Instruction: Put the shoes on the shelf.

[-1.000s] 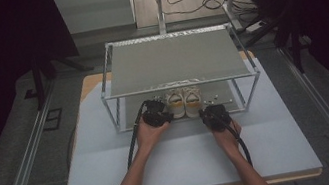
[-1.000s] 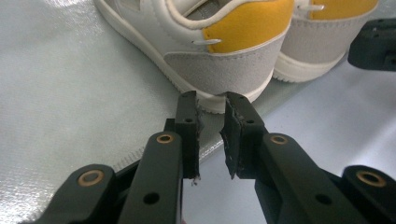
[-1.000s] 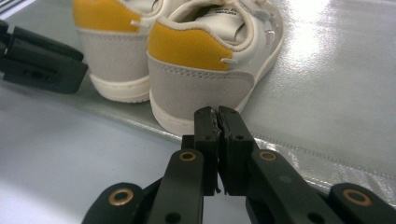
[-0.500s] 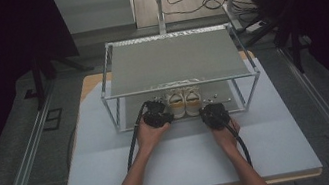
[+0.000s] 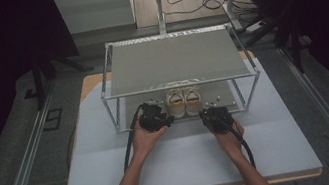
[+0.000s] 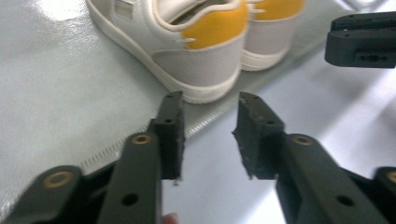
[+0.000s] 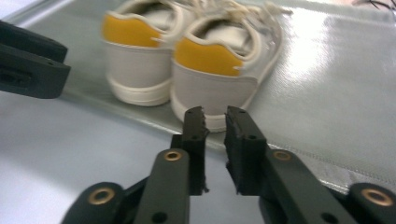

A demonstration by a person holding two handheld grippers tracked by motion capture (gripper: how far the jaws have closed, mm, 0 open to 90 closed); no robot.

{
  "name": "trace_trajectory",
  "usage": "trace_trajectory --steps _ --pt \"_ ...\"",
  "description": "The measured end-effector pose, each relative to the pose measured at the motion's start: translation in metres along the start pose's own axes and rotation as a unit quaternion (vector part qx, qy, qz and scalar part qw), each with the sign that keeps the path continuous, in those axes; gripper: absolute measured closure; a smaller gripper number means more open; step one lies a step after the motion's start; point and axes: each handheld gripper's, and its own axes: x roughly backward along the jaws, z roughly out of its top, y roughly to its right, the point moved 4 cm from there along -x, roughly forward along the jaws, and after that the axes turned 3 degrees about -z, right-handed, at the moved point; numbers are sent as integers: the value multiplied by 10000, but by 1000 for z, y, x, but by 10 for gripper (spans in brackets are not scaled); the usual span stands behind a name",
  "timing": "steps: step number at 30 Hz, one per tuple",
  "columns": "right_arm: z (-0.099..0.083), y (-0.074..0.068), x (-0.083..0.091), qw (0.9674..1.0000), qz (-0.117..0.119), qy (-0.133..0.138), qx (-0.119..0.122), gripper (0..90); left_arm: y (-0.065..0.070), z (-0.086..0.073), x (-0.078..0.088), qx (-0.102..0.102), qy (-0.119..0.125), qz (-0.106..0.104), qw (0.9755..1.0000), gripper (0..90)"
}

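So the pair of off-white low-top sneakers with yellow-orange heel patches (image 5: 183, 101) sits on the bottom shelf of the grey metal 2-tier rack (image 5: 175, 63), right at its front edge, heels toward the person and toes pointing deeper under the top shelf. The rack stands on the pale table (image 5: 116, 181).

The key relation here is that both shoes lie straight ahead of the tools, long axes running away from the person, so the heels are the closest parts. The left gripper (image 6: 208, 121) hangs just in front of the left shoe's heel (image 6: 205, 51), not touching it. Its jaws have just been opening and stand apart with nothing between them. The right gripper (image 7: 215, 126) sits the same way in front of the right shoe's heel (image 7: 215, 74), jaws also just been opening but only a narrow slot so far, empty too.

In the high view each hand is lined up with its own shoe, left gripper (image 5: 156, 119) near the left one, right gripper (image 5: 216, 115) a bit off to the right side.

My guess is each tool pushes forward onto its own heel, and the right jaws look too narrow for that yet.
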Motion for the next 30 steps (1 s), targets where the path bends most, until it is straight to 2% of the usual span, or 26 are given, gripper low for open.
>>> trace_trajectory --steps 4,6,7,9,15,18,22,29,30 --pt "-1 -4 14 9997 177 133 85 719 4 -6 14 -18 132 -15 9999 542" --pt "-1 -4 17 9996 223 163 76 717 4 -8 17 -43 142 -9 9999 535" --pt "-2 -4 24 9992 322 211 70 715 5 -13 23 -45 213 -19 9998 521" --pt "-4 -4 29 9988 422 244 29 713 6 -17 28 -69 201 -27 9998 505" --pt "-11 -1 41 9979 596 265 16 698 7 -29 41 -35 407 -73 9991 496" --pt "-21 6 51 9971 699 283 -22 687 9 -40 49 -87 436 -73 9990 495" --pt "-28 13 57 9970 718 292 -9 668 8 -50 56 -89 469 -53 9988 509" --pt "-44 31 77 9962 816 283 83 608 4 -85 72 -123 351 43 9993 509" --pt "-46 33 79 9962 820 288 101 600 4 -85 72 -123 351 43 9993 508"
